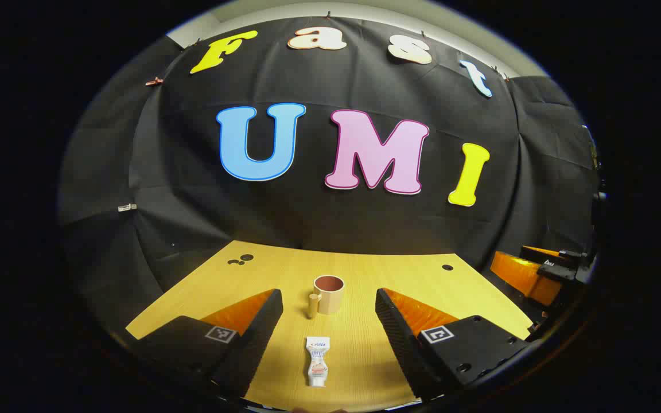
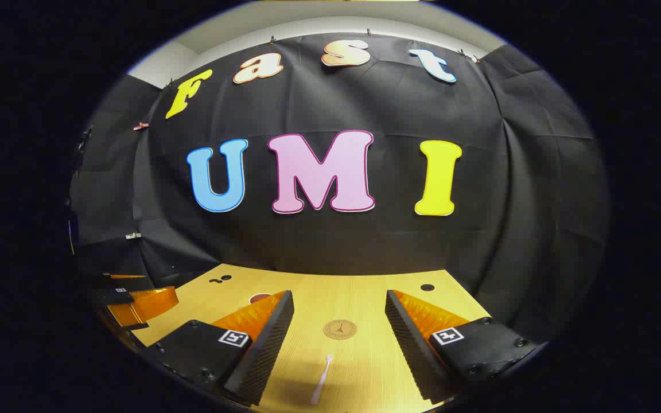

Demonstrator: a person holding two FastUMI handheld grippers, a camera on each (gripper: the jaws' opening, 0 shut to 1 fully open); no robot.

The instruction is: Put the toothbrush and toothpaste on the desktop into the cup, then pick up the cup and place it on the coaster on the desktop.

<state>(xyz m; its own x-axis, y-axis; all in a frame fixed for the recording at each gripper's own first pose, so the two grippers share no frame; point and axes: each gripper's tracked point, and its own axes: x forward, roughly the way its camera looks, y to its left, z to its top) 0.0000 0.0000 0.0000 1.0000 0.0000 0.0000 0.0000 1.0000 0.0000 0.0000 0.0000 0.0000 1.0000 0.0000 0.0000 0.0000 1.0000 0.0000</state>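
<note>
In the left gripper view a tan cup [image 1: 329,293] with a reddish inside and a handle on its left stands upright on the wooden desktop [image 1: 411,275]. A white toothpaste tube [image 1: 317,360] lies nearer, between the wide-apart fingers of my left gripper [image 1: 327,321], which is open and holds nothing. In the right gripper view a white toothbrush [image 2: 321,378] lies on the desktop between the spread fingers of my right gripper [image 2: 339,338], open and empty. A round wooden coaster [image 2: 339,329] lies just beyond the toothbrush. The cup's rim [image 2: 260,297] peeks out behind the right gripper's left finger.
The other gripper's orange and black body shows at the right edge [image 1: 537,269] of the left gripper view and at the left edge [image 2: 135,301] of the right gripper view. Small dark holes [image 1: 241,260] mark the far corners of the desktop. Black cloth walls the desk.
</note>
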